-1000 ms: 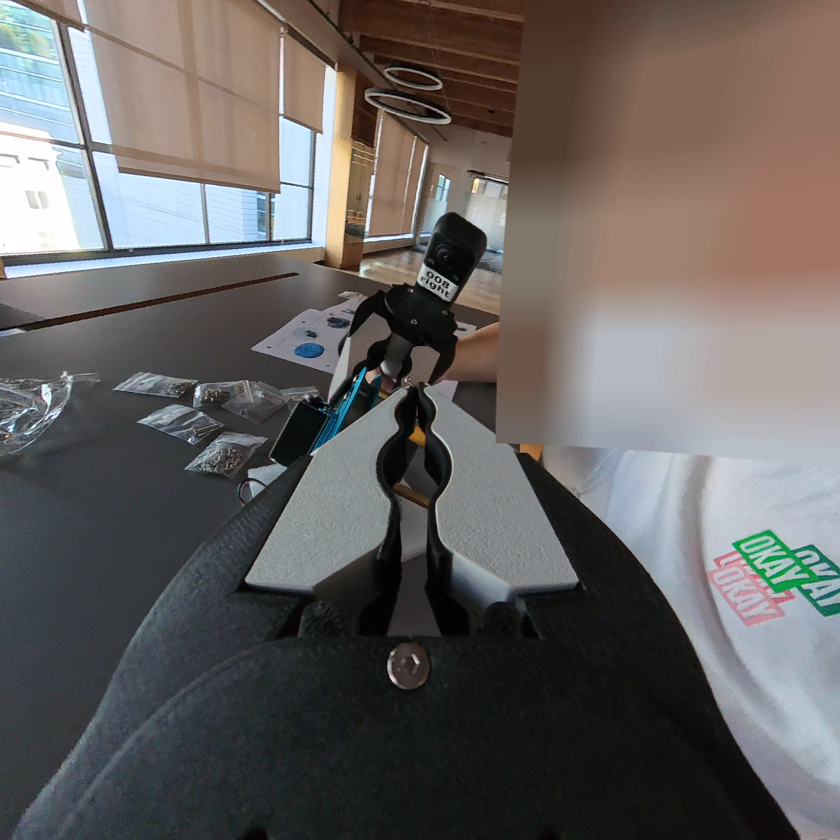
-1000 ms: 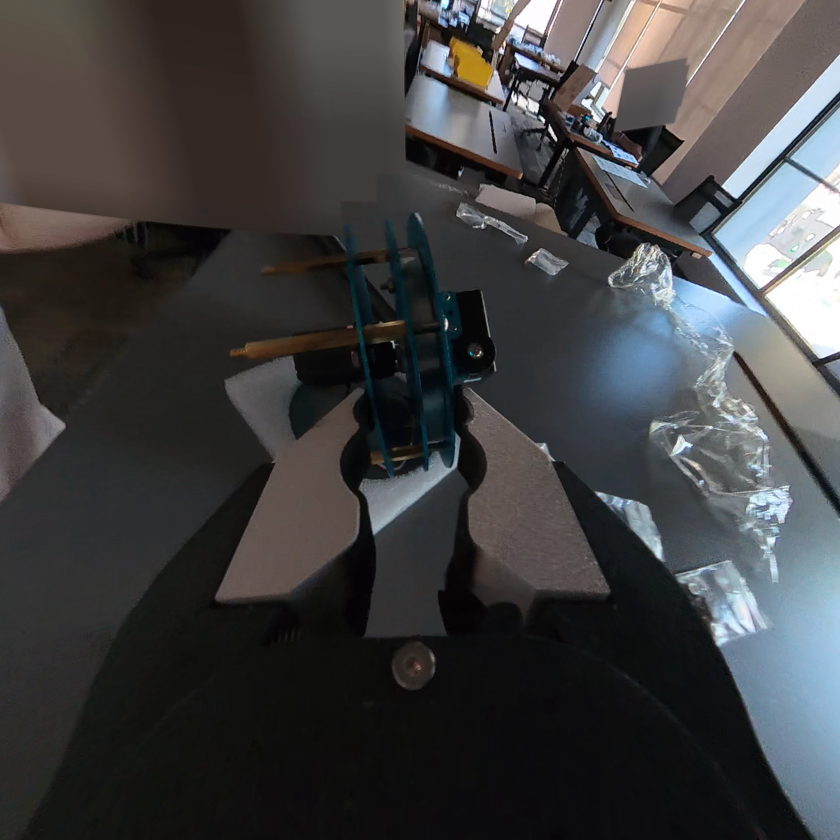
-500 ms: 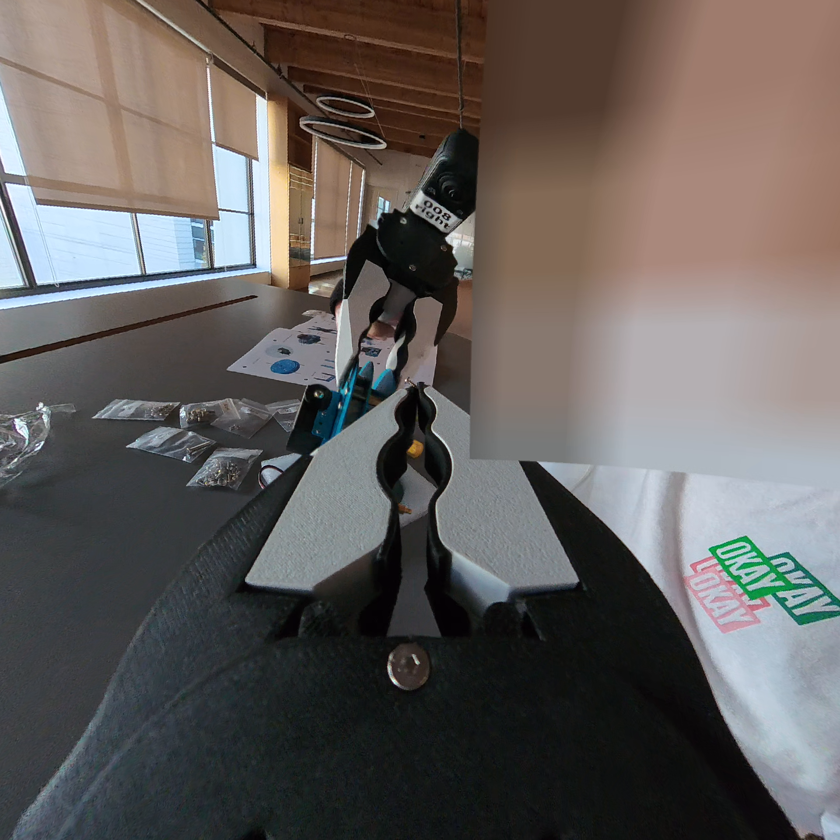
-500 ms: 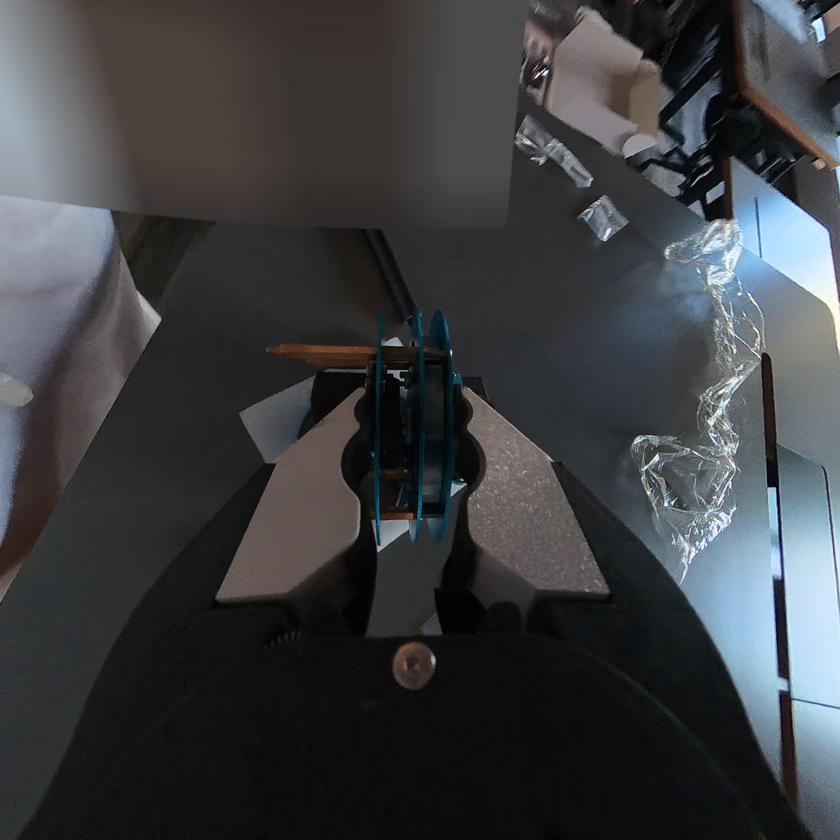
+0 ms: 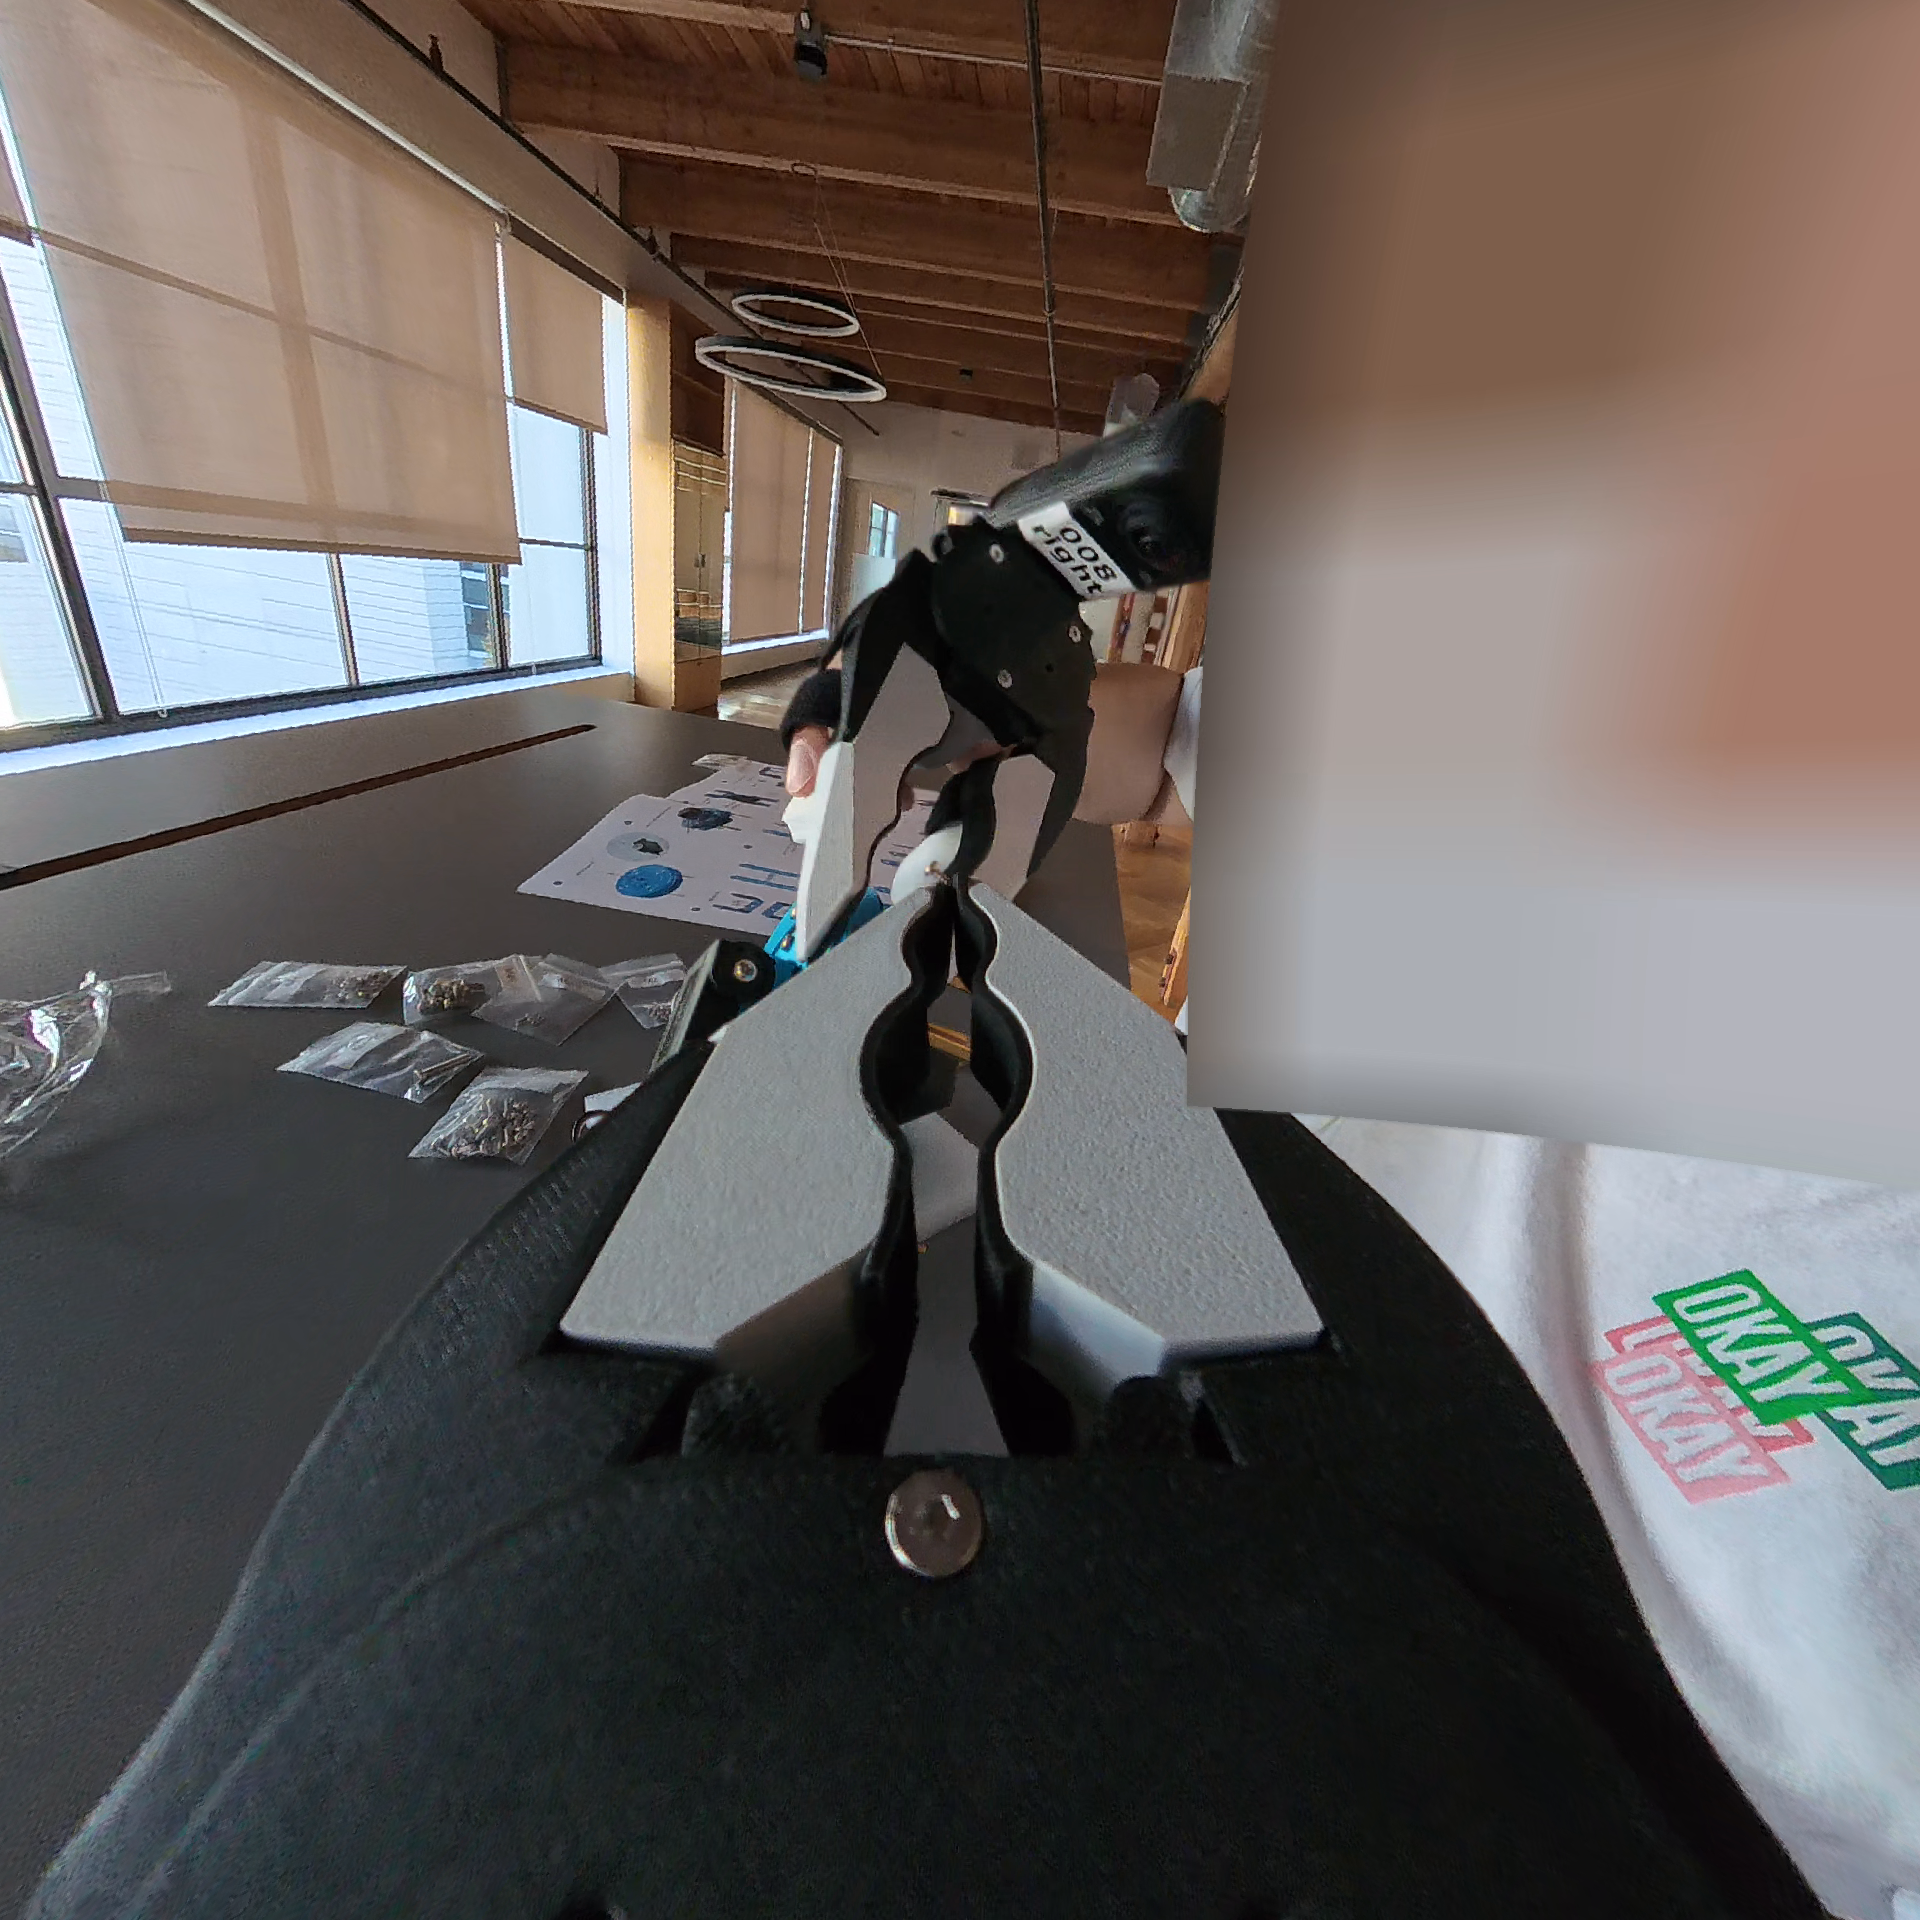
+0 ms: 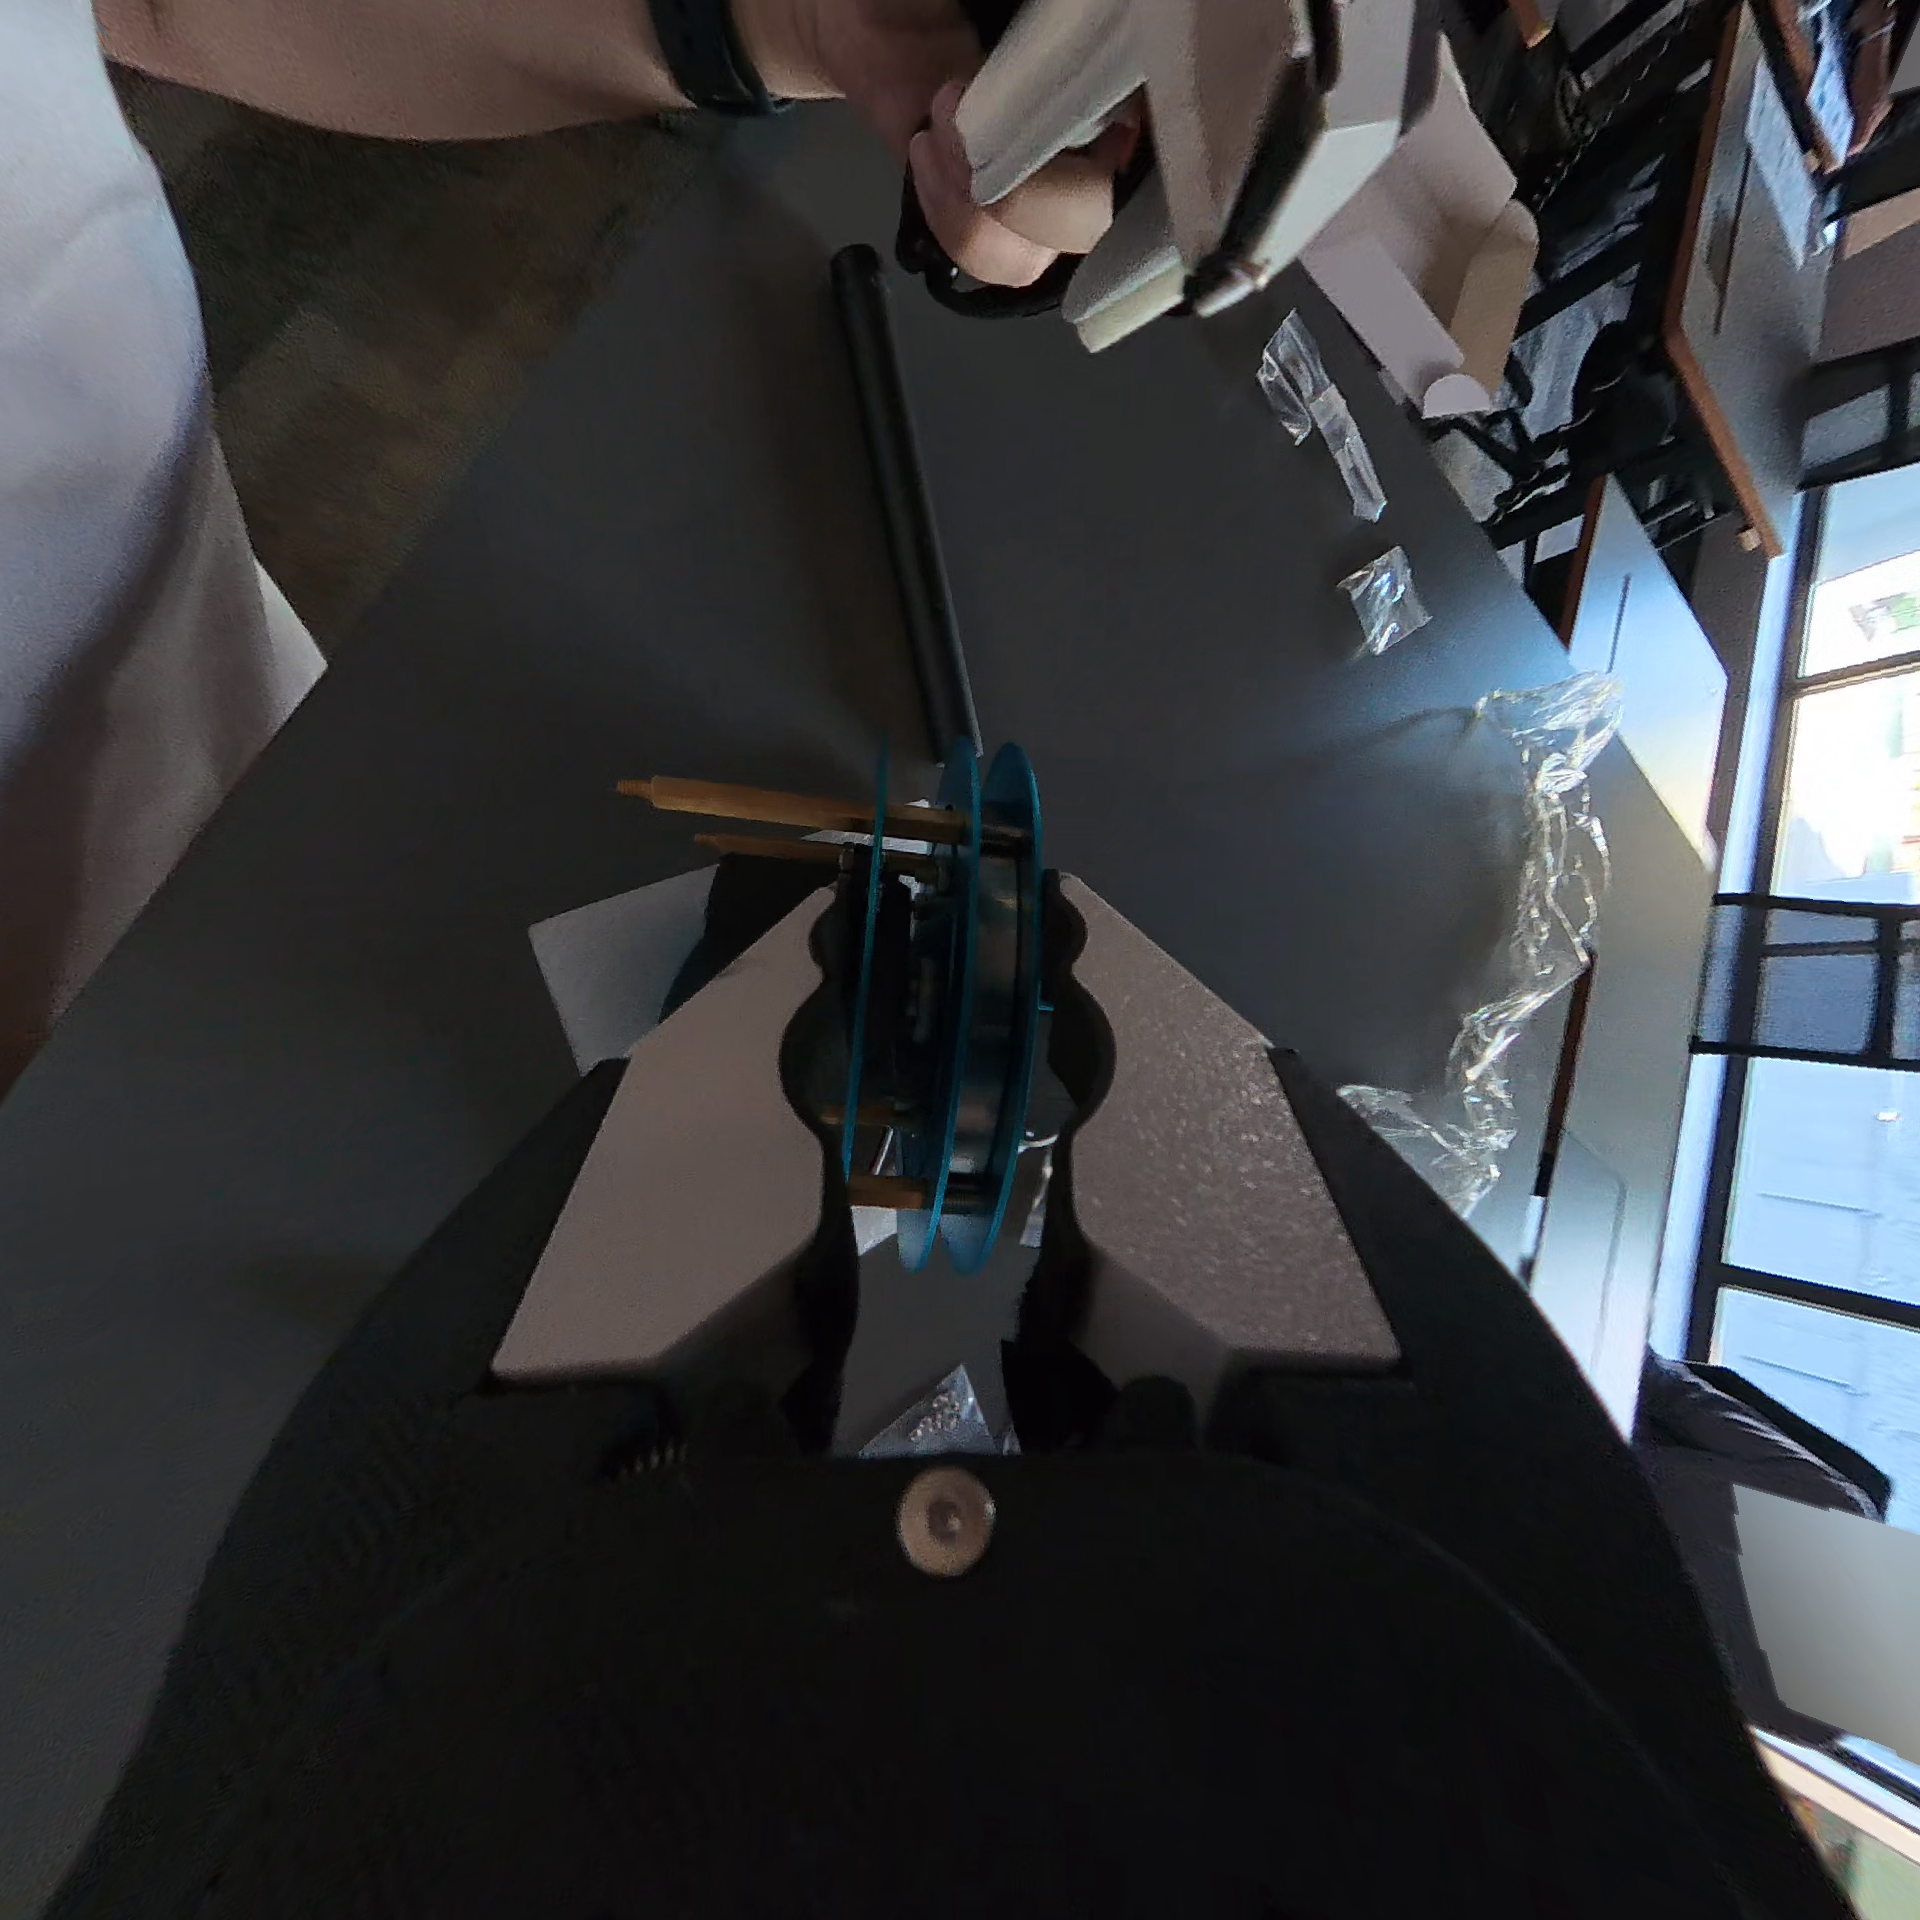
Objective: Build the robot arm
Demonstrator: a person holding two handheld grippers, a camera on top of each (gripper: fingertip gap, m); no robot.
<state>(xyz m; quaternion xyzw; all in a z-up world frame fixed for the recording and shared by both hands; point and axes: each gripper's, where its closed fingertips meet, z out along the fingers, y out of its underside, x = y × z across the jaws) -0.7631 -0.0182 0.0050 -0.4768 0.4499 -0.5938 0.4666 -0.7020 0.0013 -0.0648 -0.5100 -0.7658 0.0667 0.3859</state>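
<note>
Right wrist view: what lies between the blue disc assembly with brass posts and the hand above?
A long black rod spans that stretch, over the dark table; the right wrist view shows it.

The right tool (image 6: 940,1049) is clamped on a stack of thin round teal metal plates (image 6: 961,1029) joined by brass standoff rods (image 6: 743,816) that stick out leftward. Beyond it a slim black rod (image 6: 904,540) slants over the dark grey desk (image 6: 1143,582). Crumpled clear plastic wrap (image 6: 1517,935) lies on the desk at right.

Two close wrist cameras (facing each other), both over the dark table (image 5: 208,1299).
</note>
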